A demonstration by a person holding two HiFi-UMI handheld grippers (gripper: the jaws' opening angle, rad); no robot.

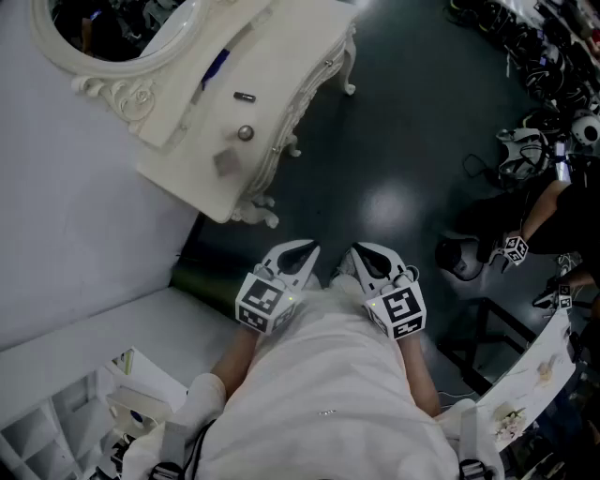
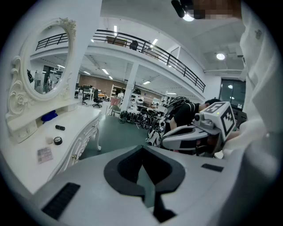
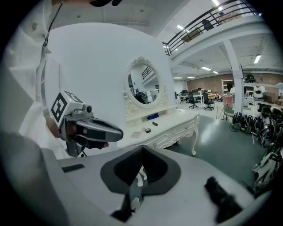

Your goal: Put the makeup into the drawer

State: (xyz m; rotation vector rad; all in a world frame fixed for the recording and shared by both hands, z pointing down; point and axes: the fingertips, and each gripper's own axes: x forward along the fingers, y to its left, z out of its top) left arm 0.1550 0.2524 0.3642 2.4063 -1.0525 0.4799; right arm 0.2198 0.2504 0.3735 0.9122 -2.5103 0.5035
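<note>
Two grippers, both closed and empty, side by side above the dark floor.
The left gripper (image 1: 303, 251) and right gripper (image 1: 363, 253) each hold their jaws together with nothing between them. At 11 o'clock from them stands one white dressing table (image 1: 309, 42) with one oval mirror (image 1: 112, 26). Three makeup pieces lie on its top: one dark tube (image 1: 244, 96), one round compact (image 1: 246, 133) at the tube's 6 o'clock, and one flat square packet (image 1: 226, 162) at the compact's 7 o'clock. One blue item (image 1: 216, 67) lies under the mirror.
</note>
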